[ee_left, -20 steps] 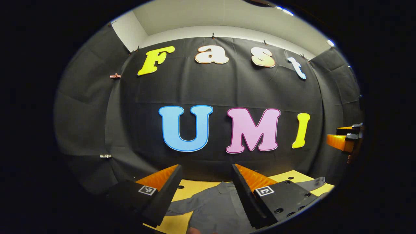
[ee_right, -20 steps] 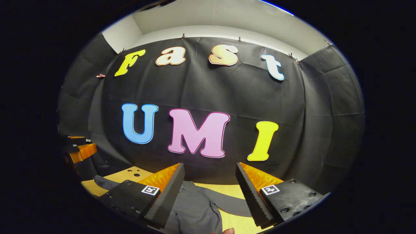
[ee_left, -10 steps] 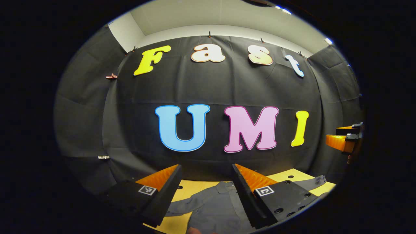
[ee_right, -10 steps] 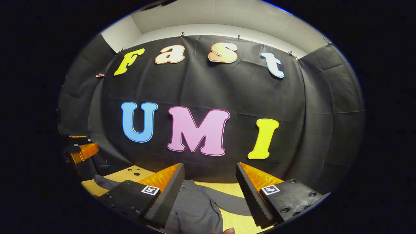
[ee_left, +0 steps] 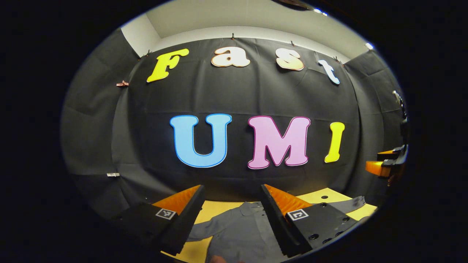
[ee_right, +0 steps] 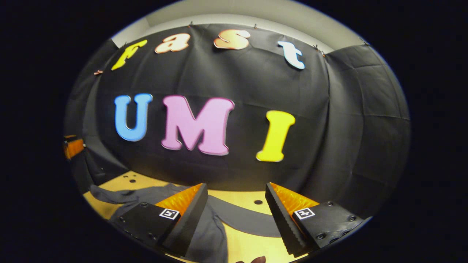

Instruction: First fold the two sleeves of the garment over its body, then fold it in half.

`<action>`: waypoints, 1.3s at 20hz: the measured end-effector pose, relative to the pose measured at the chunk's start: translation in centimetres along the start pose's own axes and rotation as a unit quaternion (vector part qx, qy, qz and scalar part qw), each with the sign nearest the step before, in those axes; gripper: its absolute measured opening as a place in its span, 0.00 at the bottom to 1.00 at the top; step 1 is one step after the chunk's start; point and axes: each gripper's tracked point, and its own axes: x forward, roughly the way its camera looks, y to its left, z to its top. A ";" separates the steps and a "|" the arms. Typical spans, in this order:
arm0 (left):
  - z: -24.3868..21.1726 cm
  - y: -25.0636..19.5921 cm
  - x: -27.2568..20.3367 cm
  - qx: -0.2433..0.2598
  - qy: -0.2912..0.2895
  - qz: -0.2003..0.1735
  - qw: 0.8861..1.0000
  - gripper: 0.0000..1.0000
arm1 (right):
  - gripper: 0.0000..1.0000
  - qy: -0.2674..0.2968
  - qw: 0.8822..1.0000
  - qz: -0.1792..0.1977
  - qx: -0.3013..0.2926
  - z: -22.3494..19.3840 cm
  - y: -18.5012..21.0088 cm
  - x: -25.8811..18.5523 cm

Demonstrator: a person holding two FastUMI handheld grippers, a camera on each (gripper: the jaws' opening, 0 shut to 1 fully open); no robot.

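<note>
A grey long-sleeved shirt (ee_left: 237, 232) lies spread flat on the yellow table (ee_left: 318, 197), collar toward the back wall. In the left gripper view my left gripper (ee_left: 232, 204) hangs open above the shirt's body, holding nothing, and one sleeve (ee_left: 353, 202) reaches out to the right. The right gripper (ee_left: 384, 164) shows at that view's far right edge. In the right gripper view my right gripper (ee_right: 237, 202) is open above the shirt's (ee_right: 208, 233) other sleeve (ee_right: 245, 221), which stretches across the table (ee_right: 241, 248). The left gripper (ee_right: 73, 146) shows at the far left edge.
The black cloth wall stands close behind the table on all sides. Small round holes (ee_right: 258, 202) dot the tabletop near its back edge. A fingertip (ee_right: 256, 260) pokes in at the bottom of the right gripper view.
The right gripper has tilted down and swung to the right, so more table and sleeve show beneath it. The left gripper has barely moved. Both stayed open.
</note>
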 end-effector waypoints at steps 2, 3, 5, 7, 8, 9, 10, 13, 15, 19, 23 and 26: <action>-0.5 -0.7 0.3 0.002 0.004 -0.004 1.000 0.94 | 0.98 0.034 0.999 -0.031 0.005 -4.0 -4.5 2.1; -0.8 -1.2 0.7 0.003 0.009 -0.007 1.000 0.94 | 0.98 0.057 0.997 -0.046 0.013 -6.4 -6.7 3.2; -1.5 -2.3 1.1 0.003 0.020 -0.012 1.000 0.94 | 0.98 0.100 0.992 -0.070 0.029 -11.2 -10.1 5.4; -2.6 -3.4 1.8 0.004 0.037 -0.016 0.999 0.94 | 0.98 0.143 0.984 -0.091 0.059 -16.6 -13.1 7.9; -3.4 -3.7 2.1 0.008 0.046 -0.014 0.999 0.94 | 0.98 0.162 0.979 -0.100 0.075 -19.0 -14.3 9.1; -3.7 -3.9 2.3 0.012 0.054 -0.010 0.998 0.94 | 0.98 0.183 0.973 -0.109 0.090 -21.4 -15.4 10.2; -4.3 -4.1 2.6 0.013 0.059 -0.007 0.998 0.94 | 0.98 0.200 0.967 -0.119 0.100 -23.6 -16.5 10.8; -5.7 -4.7 3.3 0.011 0.080 0.002 0.997 0.94 | 0.98 0.246 0.950 -0.152 0.121 -29.3 -19.5 12.3; -6.3 -4.9 3.8 0.013 0.088 0.009 0.996 0.94 | 0.98 0.262 0.943 -0.166 0.121 -31.7 -21.3 13.0; -7.3 -5.6 4.4 0.025 0.100 0.018 0.995 0.95 | 1.00 0.294 0.933 -0.164 0.127 -35.3 -21.2 15.1; -8.1 -6.0 4.9 0.025 0.110 0.027 0.993 0.94 | 0.99 0.320 0.925 -0.152 0.136 -37.4 -21.9 14.9; -8.3 -6.2 5.1 0.033 0.114 0.036 0.992 0.94 | 0.89 0.334 0.926 -0.135 0.116 -38.6 -21.2 15.3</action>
